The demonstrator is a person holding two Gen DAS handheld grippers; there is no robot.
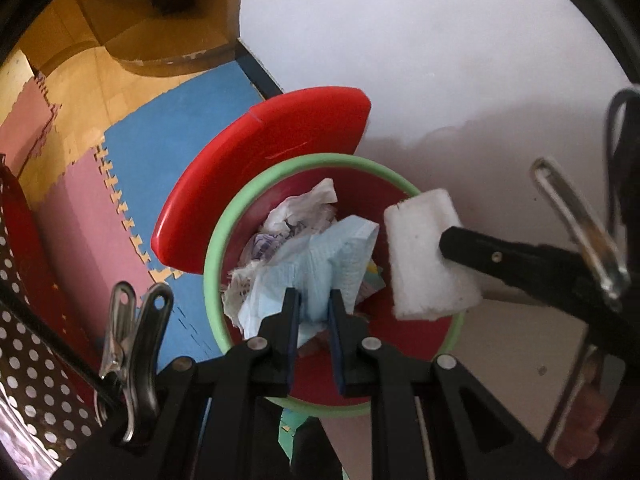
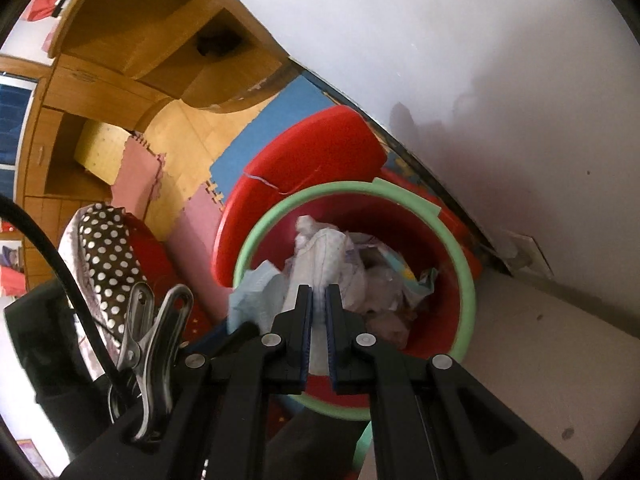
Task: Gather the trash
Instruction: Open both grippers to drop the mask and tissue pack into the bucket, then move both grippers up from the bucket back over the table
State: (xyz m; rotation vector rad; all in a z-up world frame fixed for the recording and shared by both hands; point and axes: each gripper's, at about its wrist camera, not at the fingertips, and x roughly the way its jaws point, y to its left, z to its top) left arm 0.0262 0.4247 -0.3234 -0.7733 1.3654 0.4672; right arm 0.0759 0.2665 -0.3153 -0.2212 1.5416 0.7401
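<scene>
Above the red bin (image 1: 416, 344): left claw (image 1: 314, 300) clamped on pale blue tissue (image 1: 320, 264), right claw (image 2: 319, 300) pinching white foam block (image 1: 428, 256).

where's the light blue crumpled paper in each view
Left wrist: the light blue paper is at lower centre, pinched in the left tongs over the bin.
Right wrist: it sits lower left of centre, at the bin's near-left rim.
Shared landmark: the bin's green rim.
</scene>
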